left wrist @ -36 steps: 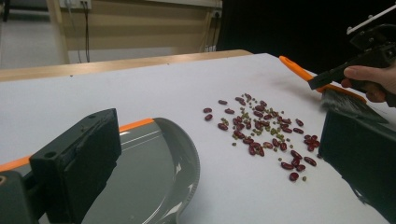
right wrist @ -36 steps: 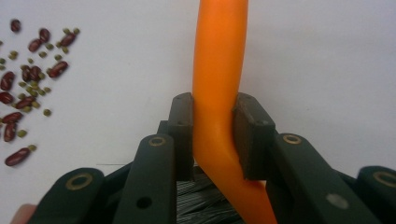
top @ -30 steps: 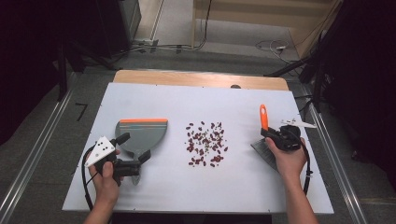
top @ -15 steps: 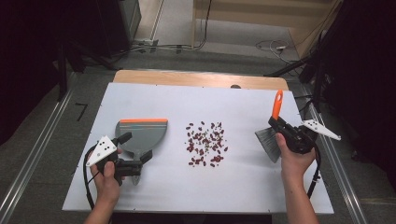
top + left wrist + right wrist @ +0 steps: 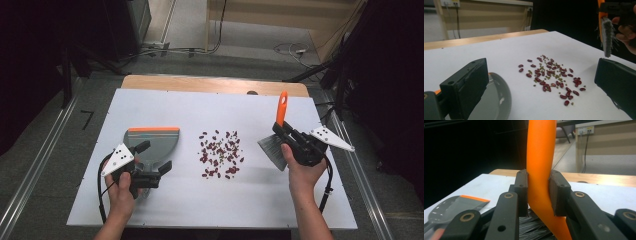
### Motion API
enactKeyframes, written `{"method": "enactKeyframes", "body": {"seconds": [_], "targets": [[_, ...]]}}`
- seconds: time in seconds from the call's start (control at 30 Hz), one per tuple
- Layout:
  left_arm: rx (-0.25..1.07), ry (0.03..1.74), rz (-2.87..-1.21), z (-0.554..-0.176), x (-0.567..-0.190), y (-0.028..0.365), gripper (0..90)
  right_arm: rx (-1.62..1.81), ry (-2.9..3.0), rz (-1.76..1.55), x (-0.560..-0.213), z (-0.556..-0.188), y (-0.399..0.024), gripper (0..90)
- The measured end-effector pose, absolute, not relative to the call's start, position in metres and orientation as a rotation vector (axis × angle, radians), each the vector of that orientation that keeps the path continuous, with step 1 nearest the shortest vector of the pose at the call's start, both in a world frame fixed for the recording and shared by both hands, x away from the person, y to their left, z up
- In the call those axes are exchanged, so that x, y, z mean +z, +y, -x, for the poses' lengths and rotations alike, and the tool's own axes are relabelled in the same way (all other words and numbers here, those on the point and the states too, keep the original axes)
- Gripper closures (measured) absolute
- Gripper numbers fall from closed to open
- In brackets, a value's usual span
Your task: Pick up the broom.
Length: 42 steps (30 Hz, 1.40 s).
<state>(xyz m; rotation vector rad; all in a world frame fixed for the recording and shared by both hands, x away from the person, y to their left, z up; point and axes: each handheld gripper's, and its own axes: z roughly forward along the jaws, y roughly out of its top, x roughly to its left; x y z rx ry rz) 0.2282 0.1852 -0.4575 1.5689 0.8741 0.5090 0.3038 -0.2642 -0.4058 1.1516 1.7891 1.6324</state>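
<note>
Several red beans mixed with small green ones (image 5: 220, 152) (image 5: 551, 75) lie scattered in the middle of the white board (image 5: 200, 107). A grey dustpan with an orange lip (image 5: 152, 141) lies to their left. My left gripper (image 5: 153, 158) stands open astride the dustpan's handle end (image 5: 502, 97), which lies beside one jaw. My right gripper (image 5: 280, 128) (image 5: 539, 185) is shut on the orange handle (image 5: 282, 106) (image 5: 540, 157) of a brush. It holds the brush above the board to the right of the beans, grey bristles (image 5: 271, 148) (image 5: 607, 37) hanging down.
A wooden strip (image 5: 215, 84) borders the board's far edge, with a small dark spot (image 5: 252, 92) on it. Metal rails (image 5: 35, 170) run along both sides. Cables (image 5: 165, 50) lie on the floor beyond. Bare board surrounds the beans.
My right hand has lifted the brush off the board and tipped its handle upward, bristles now hanging clear of the surface. The left hand and the dustpan stayed in place.
</note>
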Motion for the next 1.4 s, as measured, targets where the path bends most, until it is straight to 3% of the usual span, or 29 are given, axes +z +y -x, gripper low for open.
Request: {"method": "enactKeyframes", "body": {"seconds": [0.43,0.63,0.9,1.13,1.4], "targets": [[0.473,0.826,-1.633,-0.236,-0.457,0.149,3.0,1.68,1.856,-1.061,-0.405,-0.291,-0.225,69.8],[0.375,0.8,-1.655,-0.233,-0.456,0.137,1.9,1.695,1.886,-1.019,-0.407,-0.285,-0.207,69.8],[0.343,0.79,-1.626,-0.229,-0.454,0.117,0.4,1.724,1.927,-0.971,-0.408,-0.275,-0.183,69.8],[0.33,0.802,-1.635,-0.225,-0.454,0.096,12.5,1.74,1.95,-0.937,-0.409,-0.266,-0.165,69.8],[0.282,0.76,-1.675,-0.221,-0.458,0.074,17.6,1.752,1.969,-0.899,-0.41,-0.258,-0.148,69.8]]}}
